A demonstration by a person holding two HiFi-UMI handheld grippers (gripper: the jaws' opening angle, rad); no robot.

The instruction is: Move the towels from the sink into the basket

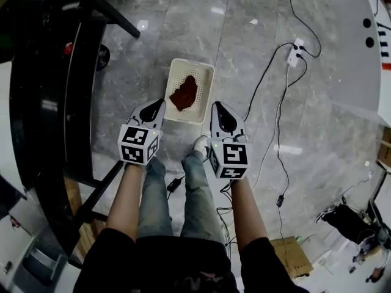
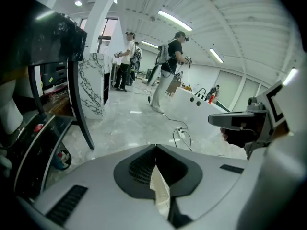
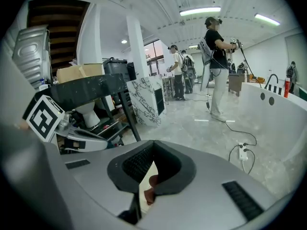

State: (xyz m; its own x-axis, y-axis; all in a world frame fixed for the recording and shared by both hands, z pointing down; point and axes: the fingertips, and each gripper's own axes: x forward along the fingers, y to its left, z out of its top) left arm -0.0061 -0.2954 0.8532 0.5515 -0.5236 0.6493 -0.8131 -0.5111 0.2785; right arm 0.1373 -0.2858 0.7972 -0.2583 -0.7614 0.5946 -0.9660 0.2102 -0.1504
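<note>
Red towel (image 1: 184, 93) lies in white basket (image 1: 206, 72); left gripper (image 1: 160, 103), right gripper (image 1: 218, 106) closed.

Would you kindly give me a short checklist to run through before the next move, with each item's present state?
1. Red towel lies inside the basket: ok.
2. Left gripper shut, nothing held: ok.
3. Right gripper shut, nothing held: ok.
4. Basket sits flat on the floor, not tipped: ok.
5. Towels left in the sink: cannot tell, as no view shows the sink.
6. Floor free for walking: not ok, a cable trails close to the person's feet.
</note>
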